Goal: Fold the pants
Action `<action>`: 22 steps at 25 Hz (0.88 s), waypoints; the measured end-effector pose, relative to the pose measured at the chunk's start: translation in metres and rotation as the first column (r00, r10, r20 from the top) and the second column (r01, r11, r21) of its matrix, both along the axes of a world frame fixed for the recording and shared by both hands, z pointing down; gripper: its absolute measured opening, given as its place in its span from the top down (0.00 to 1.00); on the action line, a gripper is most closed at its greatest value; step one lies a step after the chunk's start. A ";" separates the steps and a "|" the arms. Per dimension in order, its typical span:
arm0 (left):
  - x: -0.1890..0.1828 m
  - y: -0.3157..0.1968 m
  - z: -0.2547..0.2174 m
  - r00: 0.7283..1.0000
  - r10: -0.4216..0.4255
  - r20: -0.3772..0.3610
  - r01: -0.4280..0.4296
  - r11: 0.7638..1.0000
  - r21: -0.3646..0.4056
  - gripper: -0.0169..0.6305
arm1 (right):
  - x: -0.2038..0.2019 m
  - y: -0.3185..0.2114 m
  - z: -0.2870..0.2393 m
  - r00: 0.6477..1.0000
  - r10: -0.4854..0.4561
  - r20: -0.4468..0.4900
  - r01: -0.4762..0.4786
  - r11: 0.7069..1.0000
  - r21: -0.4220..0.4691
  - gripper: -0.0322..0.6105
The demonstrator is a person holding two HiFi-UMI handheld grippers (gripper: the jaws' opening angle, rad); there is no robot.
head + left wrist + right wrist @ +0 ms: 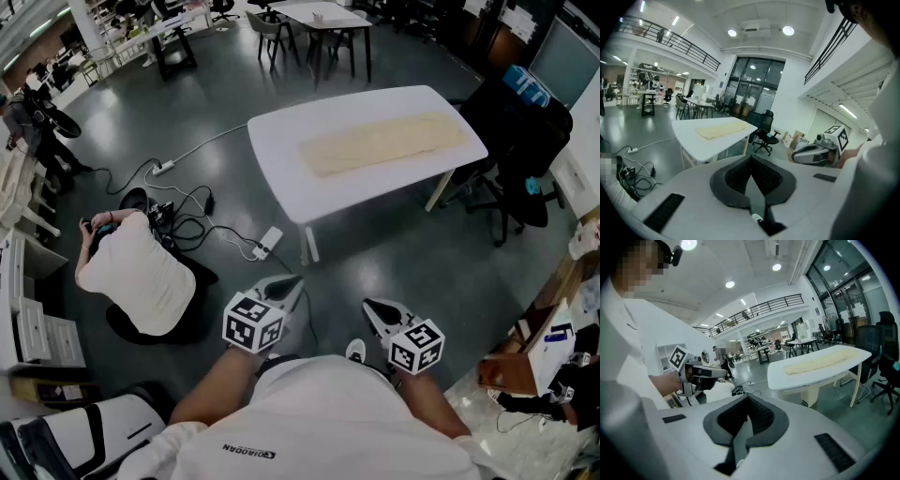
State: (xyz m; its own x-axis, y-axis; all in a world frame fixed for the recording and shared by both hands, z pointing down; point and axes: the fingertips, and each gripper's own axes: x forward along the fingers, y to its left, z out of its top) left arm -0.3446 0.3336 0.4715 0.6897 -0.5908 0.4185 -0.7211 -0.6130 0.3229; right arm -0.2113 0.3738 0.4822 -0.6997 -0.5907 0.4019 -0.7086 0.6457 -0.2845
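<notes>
Cream pants (pixel 384 142) lie flat and lengthwise on a white table (pixel 309 187), well ahead of me across the grey floor. Both grippers are held close to my body, far from the table, and neither touches anything. My left gripper (pixel 286 287) has its jaws together with nothing between them. So does my right gripper (pixel 377 309). In the left gripper view the black pads (pixel 764 176) meet, with the pants (pixel 723 130) beyond them. In the right gripper view the pads (pixel 759 416) also meet, and the pants (pixel 825 360) lie on the table (pixel 811 376).
A person in a white shirt (pixel 141 272) crouches on the floor to my left, among cables and a power strip (pixel 269 241). Black office chairs (pixel 516 141) stand right of the table. Boxes and clutter (pixel 553 356) line the right side, and more tables (pixel 319 19) stand behind.
</notes>
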 end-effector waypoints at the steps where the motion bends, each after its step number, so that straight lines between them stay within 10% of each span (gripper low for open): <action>1: -0.002 -0.002 -0.001 1.000 -0.003 -0.001 0.003 1.000 0.002 0.94 | -0.002 -0.002 -0.001 1.000 -0.004 -0.002 0.004 1.000 0.003 0.92; 22: -0.040 0.026 0.015 0.997 0.071 0.006 -0.070 0.996 -0.058 0.94 | -0.051 0.020 -0.010 0.998 0.054 -0.031 -0.052 0.996 0.073 0.92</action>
State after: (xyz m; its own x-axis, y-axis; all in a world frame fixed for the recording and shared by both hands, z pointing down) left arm -0.3841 0.3593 0.4869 0.7255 -0.5154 0.4560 -0.6792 -0.6429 0.3541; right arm -0.2626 0.3934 0.4725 -0.6540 -0.6549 0.3787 -0.7504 0.6252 -0.2146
